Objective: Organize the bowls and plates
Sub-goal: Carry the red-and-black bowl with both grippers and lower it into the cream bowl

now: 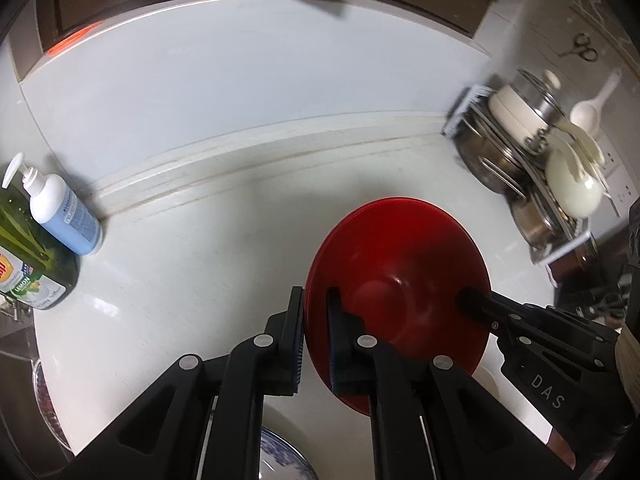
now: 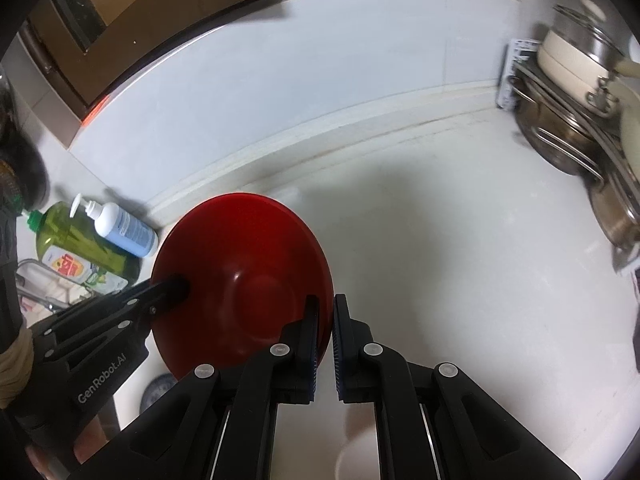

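Glossy red plastic bowl (image 1: 400, 276) held above white table (image 1: 180, 280), left gripper (image 1: 316, 340) and right gripper (image 2: 325, 340) both clenched on its rim. Placement pending; blue-patterned dish (image 1: 280, 456) unsorted below.

Left claw (image 1: 316, 312) and right claw (image 2: 326, 320) clamped, angled downward.

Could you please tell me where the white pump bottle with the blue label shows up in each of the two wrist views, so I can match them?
Left wrist view: the white pump bottle leans at the far left edge, beside the green dish soap bottle.
Right wrist view: it lies lower left, just left of the red bowl.
Shared landmark: the red bowl, pinched at opposite rims by both grippers.
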Demonstrator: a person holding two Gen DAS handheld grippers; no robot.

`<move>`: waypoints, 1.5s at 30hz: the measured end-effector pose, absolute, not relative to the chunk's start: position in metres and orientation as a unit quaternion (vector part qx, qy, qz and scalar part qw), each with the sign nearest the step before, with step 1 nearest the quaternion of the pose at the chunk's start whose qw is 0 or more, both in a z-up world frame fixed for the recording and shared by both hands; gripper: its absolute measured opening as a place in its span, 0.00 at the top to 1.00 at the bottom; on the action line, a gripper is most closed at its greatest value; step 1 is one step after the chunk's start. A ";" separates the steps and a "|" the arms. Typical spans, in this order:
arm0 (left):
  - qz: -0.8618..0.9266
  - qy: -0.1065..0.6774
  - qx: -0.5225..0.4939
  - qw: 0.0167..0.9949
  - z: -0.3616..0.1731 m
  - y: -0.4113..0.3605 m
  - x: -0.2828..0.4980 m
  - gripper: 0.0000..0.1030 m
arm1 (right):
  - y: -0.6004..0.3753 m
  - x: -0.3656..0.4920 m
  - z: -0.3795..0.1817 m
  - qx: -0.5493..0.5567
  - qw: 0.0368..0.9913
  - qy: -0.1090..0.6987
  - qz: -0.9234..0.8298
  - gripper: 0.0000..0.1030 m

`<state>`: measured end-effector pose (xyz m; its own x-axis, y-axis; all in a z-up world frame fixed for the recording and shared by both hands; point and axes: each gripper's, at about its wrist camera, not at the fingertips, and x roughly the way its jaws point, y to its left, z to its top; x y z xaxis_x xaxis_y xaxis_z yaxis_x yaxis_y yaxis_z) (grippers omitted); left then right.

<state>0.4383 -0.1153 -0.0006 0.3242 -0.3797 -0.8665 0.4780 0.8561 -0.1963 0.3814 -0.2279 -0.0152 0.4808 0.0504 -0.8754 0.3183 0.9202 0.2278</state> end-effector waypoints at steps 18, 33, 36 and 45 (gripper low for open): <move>-0.335 0.511 0.098 0.786 0.008 -0.153 0.360 0.89 | -0.253 0.281 -0.005 0.205 0.839 0.484 -0.142 0.92; -0.357 0.539 0.139 0.750 -0.021 -0.172 0.324 0.87 | -0.271 0.232 -0.032 0.227 0.816 0.502 -0.175 0.92; -0.355 0.548 0.144 0.744 -0.029 -0.173 0.319 0.87 | -0.272 0.227 -0.040 0.233 0.809 0.509 -0.176 0.92; -0.348 0.568 0.152 0.730 -0.048 -0.177 0.311 0.87 | -0.277 0.223 -0.059 0.242 0.794 0.528 -0.179 0.92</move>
